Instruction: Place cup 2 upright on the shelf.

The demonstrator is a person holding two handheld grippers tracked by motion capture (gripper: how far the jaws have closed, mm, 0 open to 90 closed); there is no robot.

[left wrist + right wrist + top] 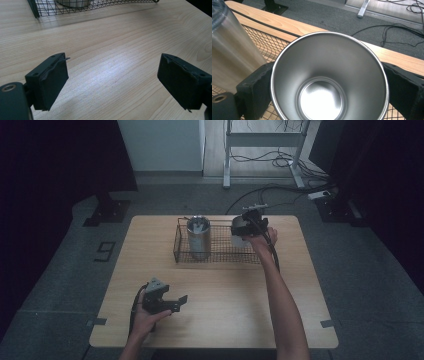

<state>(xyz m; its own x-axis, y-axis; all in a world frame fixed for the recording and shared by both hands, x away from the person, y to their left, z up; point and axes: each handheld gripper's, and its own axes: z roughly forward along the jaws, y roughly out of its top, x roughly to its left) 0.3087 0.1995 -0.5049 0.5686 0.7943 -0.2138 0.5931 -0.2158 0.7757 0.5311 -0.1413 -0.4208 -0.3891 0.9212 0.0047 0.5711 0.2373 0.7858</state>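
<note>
Empty steel cup (329,82), over wire basket (220,251)

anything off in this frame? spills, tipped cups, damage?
Nothing stands out. One steel tumbler stands upright in the wire basket; the right gripper holds an empty steel cup over the basket's right end.

- In the right gripper view the steel cup (329,77) hides the pads of the right gripper (328,100), and its near rim is cut off at the bottom edge.
- The tall tumbler (232,50) runs off the left and top edges there.
- In the left gripper view the wire basket (82,8) is cut off along the top edge.
- In the high view the hand and gripper hide the cup's near side.
</note>
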